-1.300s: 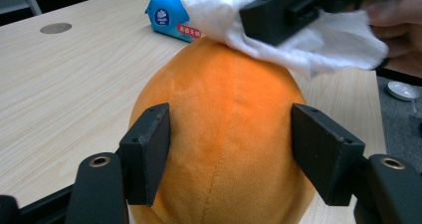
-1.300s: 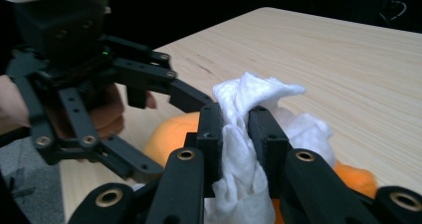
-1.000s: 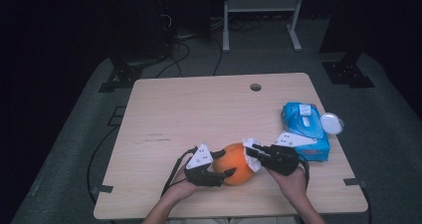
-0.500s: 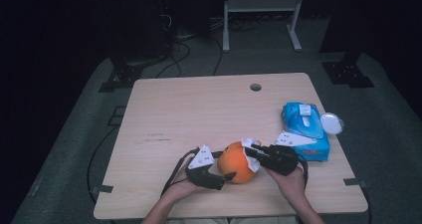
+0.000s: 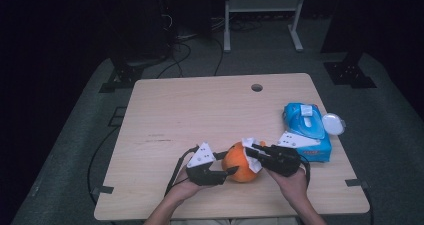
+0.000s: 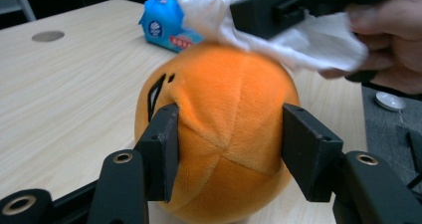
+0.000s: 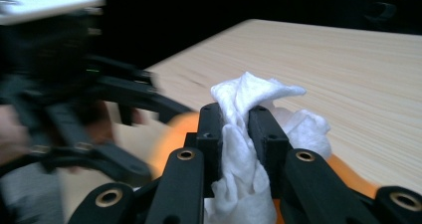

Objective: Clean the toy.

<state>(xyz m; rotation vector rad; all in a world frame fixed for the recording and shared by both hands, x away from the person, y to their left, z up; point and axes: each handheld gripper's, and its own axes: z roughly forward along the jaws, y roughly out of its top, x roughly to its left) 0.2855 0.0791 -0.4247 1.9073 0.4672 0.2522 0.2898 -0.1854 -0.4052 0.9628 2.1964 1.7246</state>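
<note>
- One orange plush ball [image 5: 239,163] sits on the wooden table [image 5: 200,110] near its front edge, a dark stitched face mark [image 6: 155,89] on its side.
- The left gripper [image 5: 222,174] is clamped on the ball: its jaws have just been closing, and in the left gripper view both pads press into the fabric on either side.
- The right gripper [image 5: 250,152] is clenched on one crumpled white tissue [image 7: 242,134], which it holds against the top of the ball.
- Behind the ball the tabletop is bare up to its far edge, apart from one round cable hole [image 5: 256,87].
- To the ball's left the table lies open to the side edge.
- To the ball's right, near that edge, lies one blue wipes pack [image 5: 306,130]; what is inside it cannot be told.
- One small white round lid [image 5: 333,123] rests against the pack's far side, overhanging the table edge.
</note>
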